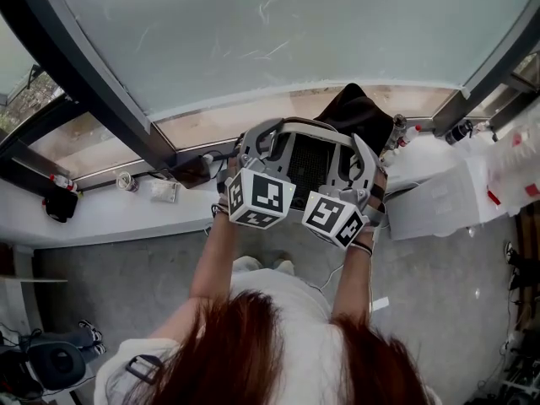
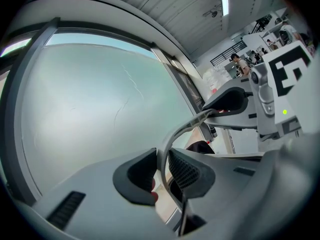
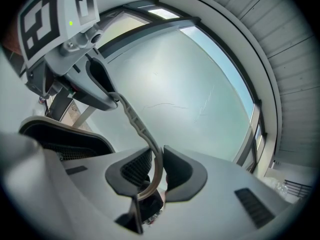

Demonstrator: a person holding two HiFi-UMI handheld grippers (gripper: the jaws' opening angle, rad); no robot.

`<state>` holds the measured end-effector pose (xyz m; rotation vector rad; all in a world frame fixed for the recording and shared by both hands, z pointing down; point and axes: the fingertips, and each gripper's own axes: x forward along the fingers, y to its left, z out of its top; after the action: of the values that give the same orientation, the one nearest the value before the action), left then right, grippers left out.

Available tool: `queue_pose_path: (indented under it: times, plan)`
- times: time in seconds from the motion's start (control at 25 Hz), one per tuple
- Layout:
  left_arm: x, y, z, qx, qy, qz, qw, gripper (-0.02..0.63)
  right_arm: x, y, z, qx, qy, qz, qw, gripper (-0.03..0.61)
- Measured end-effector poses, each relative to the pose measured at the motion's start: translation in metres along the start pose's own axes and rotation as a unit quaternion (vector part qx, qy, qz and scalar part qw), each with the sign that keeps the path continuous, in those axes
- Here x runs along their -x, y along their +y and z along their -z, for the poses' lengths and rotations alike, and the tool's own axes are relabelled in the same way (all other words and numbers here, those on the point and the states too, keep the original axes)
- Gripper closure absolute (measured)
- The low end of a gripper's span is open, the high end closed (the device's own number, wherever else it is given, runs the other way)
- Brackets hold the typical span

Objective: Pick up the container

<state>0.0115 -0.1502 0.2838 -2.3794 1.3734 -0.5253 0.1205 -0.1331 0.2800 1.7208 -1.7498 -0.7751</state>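
Frosted glass (image 1: 278,32) fills the background, with a white ledge (image 1: 101,213) running under it and grey floor (image 1: 472,294) below. The container (image 1: 308,163), a grey basket with a dark mesh inside, hangs in front of the person at about ledge height, between the two outstretched forearms. Whether its bottom is clear of the ledge cannot be told from above.

A thin grey band (image 2: 175,134) arcs over the container from one side to the other. The left tongs (image 2: 161,171) are closed on one end of it, pads pressing both faces. The right tongs (image 3: 157,171) are clamped on the other end the same way, and the band (image 3: 132,116) curves away from them towards the left tongs. Neither pair holds anything else.

By my reading the grasp is made and the step in hand is the lift itself, probably well along, since both tongs point upward towards the glass. The next move calls for raising the two ends together and level. The band is narrow and looks flexible, so uneven pull could twist it or let it slide through the pads.
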Motion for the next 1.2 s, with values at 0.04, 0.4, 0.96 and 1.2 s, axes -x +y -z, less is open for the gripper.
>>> queue_pose_path:
  times: [0.04, 0.4, 0.96, 1.2]
  plan:
    - [0.003, 0.003, 0.000, -0.001, -0.002, 0.000, 1.0000, 0.532, 0.002, 0.001, -0.003, -0.003, 0.000, 0.001, 1.000, 0.494]
    - [0.028, 0.033, 0.000, -0.008, -0.027, -0.001, 0.9996, 0.532, 0.014, 0.011, -0.041, -0.026, -0.012, 0.014, 0.999, 0.488]
    - [0.063, 0.064, 0.003, -0.014, -0.056, 0.013, 0.9982, 0.532, 0.033, 0.025, -0.086, -0.018, -0.009, 0.041, 0.999, 0.486]
    - [0.076, 0.075, 0.006, -0.017, -0.066, 0.022, 0.9974, 0.532, 0.041, 0.034, -0.101, -0.016, -0.004, 0.056, 0.998, 0.486]
